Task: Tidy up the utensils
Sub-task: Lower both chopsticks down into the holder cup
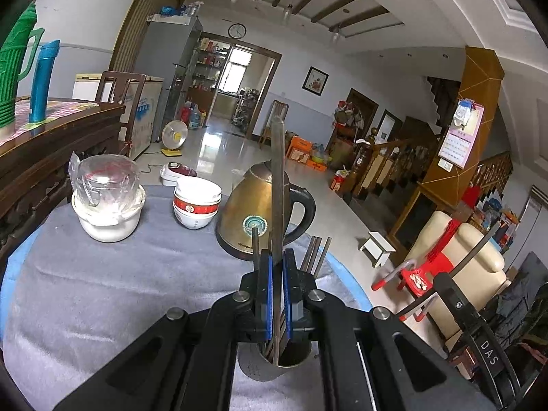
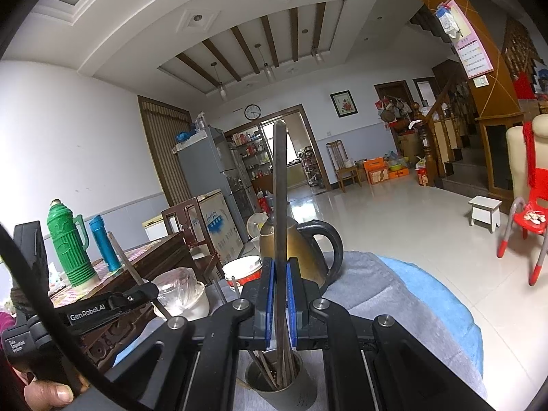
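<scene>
My left gripper (image 1: pixel 277 267) is shut on a long flat metal utensil handle (image 1: pixel 277 178) that stands upright; its lower end reaches into a grey metal utensil cup (image 1: pixel 263 370) right below the fingers. Several other thin handles (image 1: pixel 316 253) stick up from the cup. My right gripper (image 2: pixel 279 274) is shut on a similar upright dark flat handle (image 2: pixel 279 188), its lower end in the same kind of cup (image 2: pixel 274 387) with several chopstick-like sticks (image 2: pixel 265 366). The left gripper body (image 2: pixel 89 308) shows at the left of the right wrist view.
On the grey cloth (image 1: pixel 120 284) stand a brass kettle (image 1: pixel 246 215), stacked red-and-white bowls (image 1: pixel 197 205) and a white pot with a plastic-wrapped glass (image 1: pixel 106 198). A dark wooden table (image 1: pixel 51 144) with a green thermos (image 2: pixel 68 246) and blue bottle (image 2: pixel 104 243) stands left.
</scene>
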The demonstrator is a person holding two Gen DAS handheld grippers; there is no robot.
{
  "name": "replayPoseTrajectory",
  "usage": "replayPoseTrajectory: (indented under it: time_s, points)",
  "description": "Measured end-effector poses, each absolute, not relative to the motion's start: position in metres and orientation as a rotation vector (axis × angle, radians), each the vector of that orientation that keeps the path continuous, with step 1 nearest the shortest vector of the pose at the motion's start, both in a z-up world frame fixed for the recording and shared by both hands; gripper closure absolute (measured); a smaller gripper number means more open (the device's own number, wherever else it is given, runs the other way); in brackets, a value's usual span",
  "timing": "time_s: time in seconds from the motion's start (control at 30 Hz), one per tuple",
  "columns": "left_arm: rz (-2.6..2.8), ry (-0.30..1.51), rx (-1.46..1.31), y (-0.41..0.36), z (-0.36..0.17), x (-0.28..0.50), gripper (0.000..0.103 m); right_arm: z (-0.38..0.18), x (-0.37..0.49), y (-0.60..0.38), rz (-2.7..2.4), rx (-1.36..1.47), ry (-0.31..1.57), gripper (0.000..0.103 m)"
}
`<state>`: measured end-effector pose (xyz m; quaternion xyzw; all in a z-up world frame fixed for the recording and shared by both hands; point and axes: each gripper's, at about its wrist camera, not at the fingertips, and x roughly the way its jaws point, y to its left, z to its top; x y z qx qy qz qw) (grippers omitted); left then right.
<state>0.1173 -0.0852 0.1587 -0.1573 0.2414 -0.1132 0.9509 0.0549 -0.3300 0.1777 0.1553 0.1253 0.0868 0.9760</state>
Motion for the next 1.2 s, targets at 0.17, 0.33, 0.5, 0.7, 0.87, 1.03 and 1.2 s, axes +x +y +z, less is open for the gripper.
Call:
replayPoseTrajectory:
  time_s: [0.17, 0.33, 0.5, 0.7, 0.87, 1.03, 1.2]
  points:
    - [-0.223, 0.498, -0.309, -0.087, 0.157, 0.121, 0.097, 0.178, 0.056, -0.33, 0.177, 0.31, 0.254, 0.095]
    - [-0.206, 0.51, -0.284, -0.095, 0.156, 0.128, 0.097, 0.177, 0.062, -0.329, 0.179, 0.302, 0.264, 0.095]
    - [-0.22, 0.513, -0.287, -0.098, 0.158, 0.13, 0.098, 0.177, 0.068, -0.326, 0.182, 0.292, 0.272, 0.095]
    - [-0.251, 0.482, -0.322, -0.094, 0.168, 0.13, 0.098, 0.177, 0.072, -0.325, 0.18, 0.289, 0.274, 0.095]
    - [-0.254, 0.476, -0.321, -0.098, 0.167, 0.135, 0.098, 0.176, 0.074, -0.323, 0.181, 0.286, 0.274, 0.095]
    - [-0.246, 0.5, -0.301, -0.105, 0.156, 0.144, 0.098, 0.167, 0.084, -0.319, 0.184, 0.28, 0.308, 0.095]
    - [-0.241, 0.53, -0.267, -0.113, 0.142, 0.152, 0.098, 0.153, 0.1, -0.313, 0.192, 0.259, 0.365, 0.095]
